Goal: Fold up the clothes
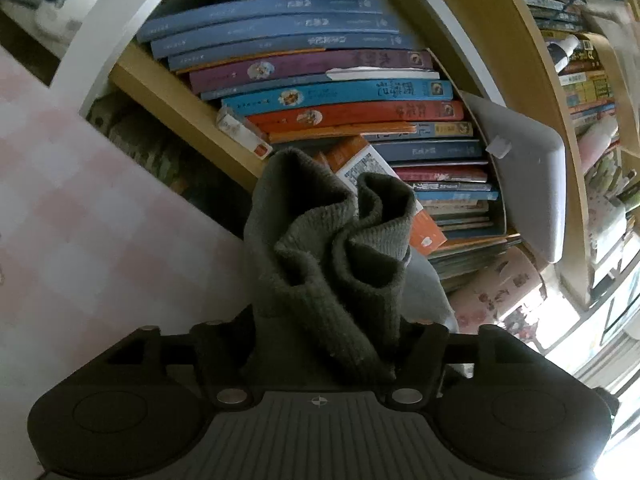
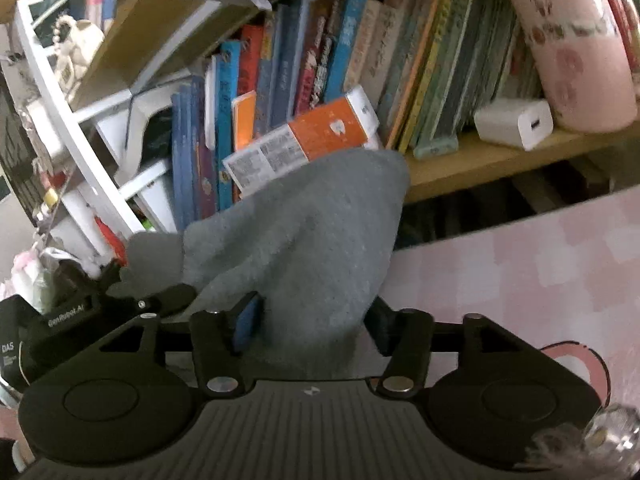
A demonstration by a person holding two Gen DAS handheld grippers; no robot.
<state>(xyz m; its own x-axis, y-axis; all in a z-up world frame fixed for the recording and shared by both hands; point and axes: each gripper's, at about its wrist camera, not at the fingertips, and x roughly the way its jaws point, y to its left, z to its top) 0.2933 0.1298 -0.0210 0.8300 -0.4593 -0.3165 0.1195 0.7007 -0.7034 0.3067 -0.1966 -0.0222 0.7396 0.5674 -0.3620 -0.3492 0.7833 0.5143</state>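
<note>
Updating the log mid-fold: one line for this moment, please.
left gripper: green knit between jaws, grip unclear | right gripper: grey cloth between jaws, grip unclear | behind: bookshelf

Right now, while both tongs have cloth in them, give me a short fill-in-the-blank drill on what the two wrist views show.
1. The ribbed knit cloth bunched between the left tongs is dark ____ in colour.
2. The soft fleecy cloth between the right tongs is ____ in colour.
3. Behind both cloths stands a wooden shelf packed with ____.
4. The small white charger cube sits beside a rolled ____ floral bundle.

Missing words: green; grey; books; pink
</note>
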